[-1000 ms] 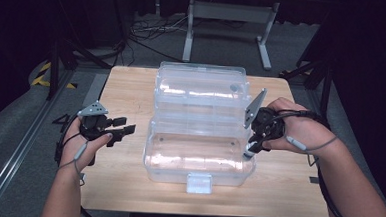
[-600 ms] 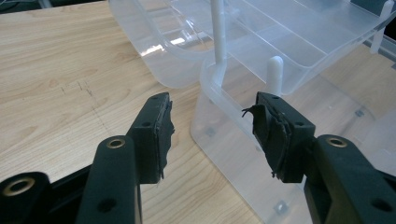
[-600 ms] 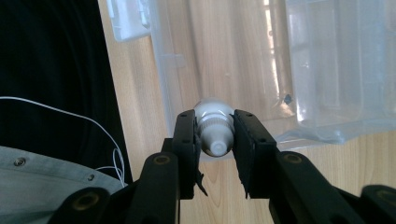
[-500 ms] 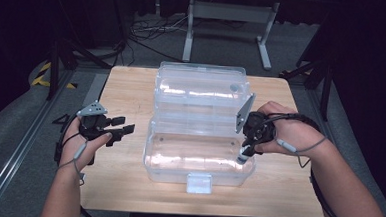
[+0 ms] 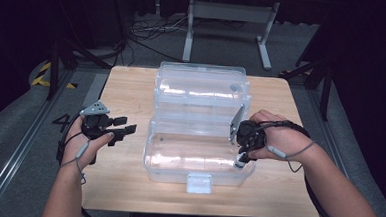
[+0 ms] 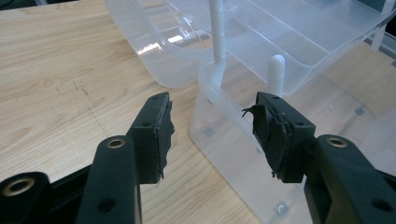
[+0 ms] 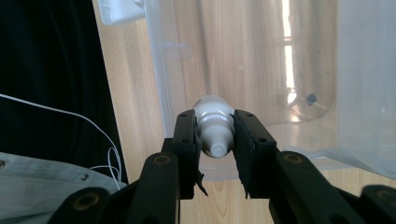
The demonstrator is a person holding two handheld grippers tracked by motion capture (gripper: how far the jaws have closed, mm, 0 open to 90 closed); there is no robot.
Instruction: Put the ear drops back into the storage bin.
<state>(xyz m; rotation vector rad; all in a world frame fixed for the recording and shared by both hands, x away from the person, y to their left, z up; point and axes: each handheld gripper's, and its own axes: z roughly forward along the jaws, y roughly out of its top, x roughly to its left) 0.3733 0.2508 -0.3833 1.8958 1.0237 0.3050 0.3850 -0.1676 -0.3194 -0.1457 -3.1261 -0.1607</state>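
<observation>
Two grippers seen: right gripper (image 7: 215, 154) clamped on small white bottle (image 7: 214, 126) above clear box (image 5: 198, 161) rim at 3 o'clock; left gripper (image 6: 212, 133) wide, unloaded. Bottle likely dropped outside if rim clipped.

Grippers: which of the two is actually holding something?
The right gripper: its jaws clamp a small white bottle. The left gripper is open beside the clear box.

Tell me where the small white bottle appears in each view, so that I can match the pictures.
High view: the small white bottle is right of centre, in the right gripper, over the right end of the clear plastic box.
Left gripper view: I cannot pick it out.
Right gripper view: at centre, clamped between the jaws, above the box's rim.
Shared landmark: the clear plastic box on the wooden table.
</observation>
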